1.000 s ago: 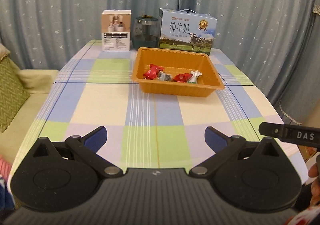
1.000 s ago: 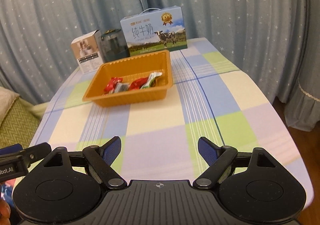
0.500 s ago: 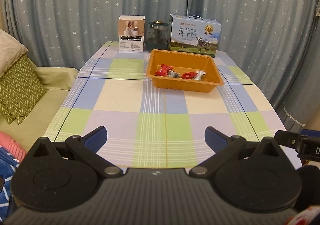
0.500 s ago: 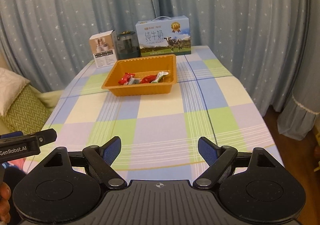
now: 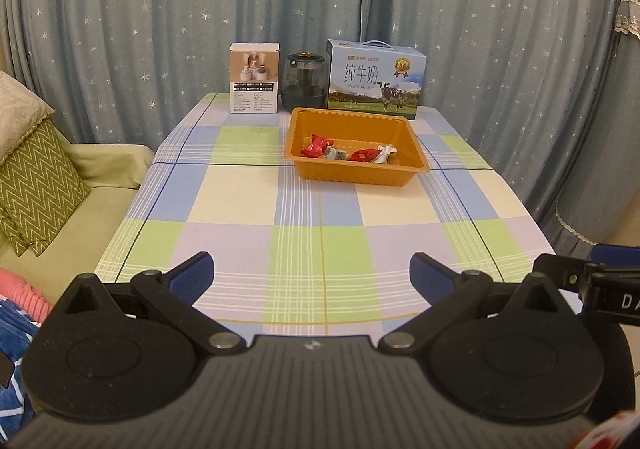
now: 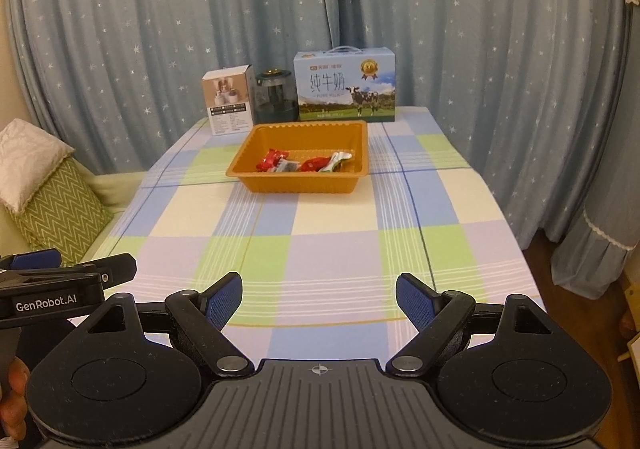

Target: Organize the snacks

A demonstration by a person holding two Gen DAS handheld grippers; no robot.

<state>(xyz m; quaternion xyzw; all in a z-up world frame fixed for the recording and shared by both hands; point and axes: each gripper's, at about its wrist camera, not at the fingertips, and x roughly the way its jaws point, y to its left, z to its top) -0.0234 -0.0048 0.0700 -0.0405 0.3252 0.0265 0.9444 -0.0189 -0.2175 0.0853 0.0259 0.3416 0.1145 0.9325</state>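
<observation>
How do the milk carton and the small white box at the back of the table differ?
The milk carton is wide, blue, with a cow picture and a carry handle; the small white box is narrower, taller than wide, pale, with no handle. The carton stands right of the dark jar, the box left. Both stand upright behind the orange tray.

tray [image 5: 360, 173]: orange plastic, smooth, slight sheen
snacks [image 5: 347, 151]: glossy wrappers
tablecloth [image 5: 256, 225]: matt checked cloth
milk carton [image 5: 376, 80]: printed cardboard
curtain [image 5: 160, 9]: soft cloth, star print
right gripper [image 6: 319, 301]: matt black plastic, textured blue pads
</observation>
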